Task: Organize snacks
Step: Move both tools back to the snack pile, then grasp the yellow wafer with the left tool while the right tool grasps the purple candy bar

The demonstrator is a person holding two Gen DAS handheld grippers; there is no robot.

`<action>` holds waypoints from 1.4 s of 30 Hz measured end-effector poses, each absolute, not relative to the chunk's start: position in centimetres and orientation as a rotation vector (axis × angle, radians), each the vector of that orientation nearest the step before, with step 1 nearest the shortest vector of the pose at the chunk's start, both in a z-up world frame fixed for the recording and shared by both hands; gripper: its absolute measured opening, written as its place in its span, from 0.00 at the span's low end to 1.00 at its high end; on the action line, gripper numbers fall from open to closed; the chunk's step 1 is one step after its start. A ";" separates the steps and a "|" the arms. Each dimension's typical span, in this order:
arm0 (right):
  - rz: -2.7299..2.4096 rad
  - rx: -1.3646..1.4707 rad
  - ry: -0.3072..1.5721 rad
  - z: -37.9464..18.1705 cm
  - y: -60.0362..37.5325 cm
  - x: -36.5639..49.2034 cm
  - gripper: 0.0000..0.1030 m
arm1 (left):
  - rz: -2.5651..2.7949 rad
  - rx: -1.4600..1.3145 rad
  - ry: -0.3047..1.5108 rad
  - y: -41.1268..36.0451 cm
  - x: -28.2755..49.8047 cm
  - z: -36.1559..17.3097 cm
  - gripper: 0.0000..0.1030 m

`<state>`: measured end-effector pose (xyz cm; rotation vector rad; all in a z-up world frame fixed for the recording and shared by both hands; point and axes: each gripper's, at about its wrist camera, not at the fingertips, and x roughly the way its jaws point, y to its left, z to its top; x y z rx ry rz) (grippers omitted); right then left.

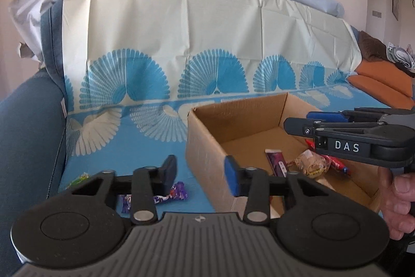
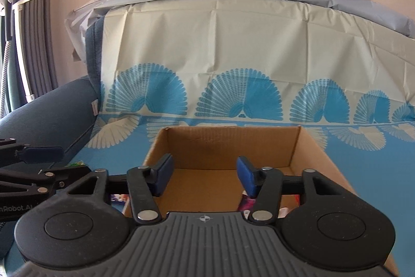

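A: Which snack is next, and which tongs are closer?

B: The purple wrapper (image 1: 158, 195) lying loose on the sofa cover (image 1: 145, 147). It sits just below and ahead of the left tongs (image 1: 199, 173), close under their left finger, outside the box (image 1: 205, 147) on its left side.

A: And the right tongs?

B: The right tongs (image 2: 203, 177) hang over the box, well right of that wrapper. So the left ones are clearly nearer, I'd say.

A: Are either gripping anything?

B: No. Both stand part open with nothing between the pads.

A: How does the wrapper lie?

B: Its long axis runs roughly left to right, across the left tongs' line of sight. Part of it is hidden by the finger linkage, so I can't tell its full length. The tongs would likely need to dip down and a little left to straddle its narrow width.

A: Anything else out there?

B: A green wrapper (image 1: 77, 179) further left, mostly hidden. Inside the box, a purple bar (image 1: 277, 162), a tan packet (image 1: 311, 164) and a red stick (image 1: 334, 162) lie to the right of the left tongs.
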<state>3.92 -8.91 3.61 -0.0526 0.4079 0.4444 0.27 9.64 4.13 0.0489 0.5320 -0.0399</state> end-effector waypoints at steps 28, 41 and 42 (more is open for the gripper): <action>0.663 -0.276 0.463 1.3 -0.7 2.9 0.30 | 0.291 -0.289 0.962 24.7 11.5 -3.1 0.47; 0.801 -0.403 0.541 0.4 1.3 2.8 0.40 | 0.224 -0.338 1.061 25.5 12.0 -4.7 0.07; 0.810 -0.432 0.564 0.4 2.0 3.0 0.40 | 0.221 -0.349 1.058 25.6 11.9 -4.5 0.07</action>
